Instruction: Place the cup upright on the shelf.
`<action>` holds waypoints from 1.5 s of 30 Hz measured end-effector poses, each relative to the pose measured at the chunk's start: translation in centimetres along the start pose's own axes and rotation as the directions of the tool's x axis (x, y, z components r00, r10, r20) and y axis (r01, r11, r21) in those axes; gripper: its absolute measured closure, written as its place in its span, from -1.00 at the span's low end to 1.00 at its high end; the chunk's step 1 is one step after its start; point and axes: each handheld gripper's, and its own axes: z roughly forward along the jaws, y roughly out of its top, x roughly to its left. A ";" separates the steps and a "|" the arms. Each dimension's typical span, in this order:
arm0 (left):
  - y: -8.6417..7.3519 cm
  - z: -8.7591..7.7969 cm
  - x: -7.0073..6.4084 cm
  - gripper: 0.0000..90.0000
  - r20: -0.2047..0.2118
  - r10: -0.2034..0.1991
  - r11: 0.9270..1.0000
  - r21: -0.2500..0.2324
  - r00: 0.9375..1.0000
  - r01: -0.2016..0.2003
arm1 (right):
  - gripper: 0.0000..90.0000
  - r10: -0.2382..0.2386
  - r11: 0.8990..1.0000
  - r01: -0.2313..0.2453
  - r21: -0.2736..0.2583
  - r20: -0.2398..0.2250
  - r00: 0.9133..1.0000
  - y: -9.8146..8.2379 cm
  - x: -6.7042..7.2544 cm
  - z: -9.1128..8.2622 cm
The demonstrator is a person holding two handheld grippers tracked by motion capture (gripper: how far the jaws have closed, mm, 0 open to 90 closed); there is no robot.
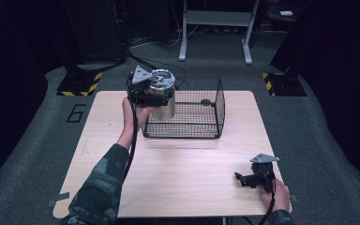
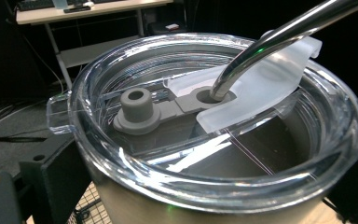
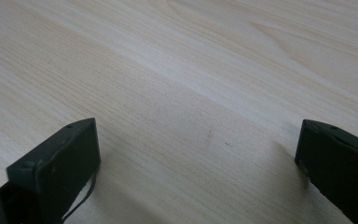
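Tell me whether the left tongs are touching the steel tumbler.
Touching: in the high view the left tongs clamp the steel tumbler above the wire basket; the left gripper view shows black jaws pressed against its sides.

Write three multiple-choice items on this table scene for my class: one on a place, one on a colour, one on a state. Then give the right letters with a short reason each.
1. Where is the steel tumbler?
A. Held up at the near left corner of the wire basket
B. Lying on the floor
C. Beside the right tongs

2. What colour is the basket?
A. White
B. Black
C. Red

3. How do the right tongs stand?
A. Shut on a straw
B. Shut on the basket rim
C. Open, with nothing between them

Answers:
1 A: the high view shows the left tongs gripping the tumbler beside that corner, clear of the table.
2 B: its mesh is black against the pale wood.
3 C: the right gripper view shows both jaws wide apart over bare wood.
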 end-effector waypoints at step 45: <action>-2.6 8.9 1.2 -0.91 -0.109 -0.092 0.992 0.073 0.990 0.101 | -1.00 -0.002 1.000 0.002 -0.005 -0.002 1.000 0.0 -0.1 0.0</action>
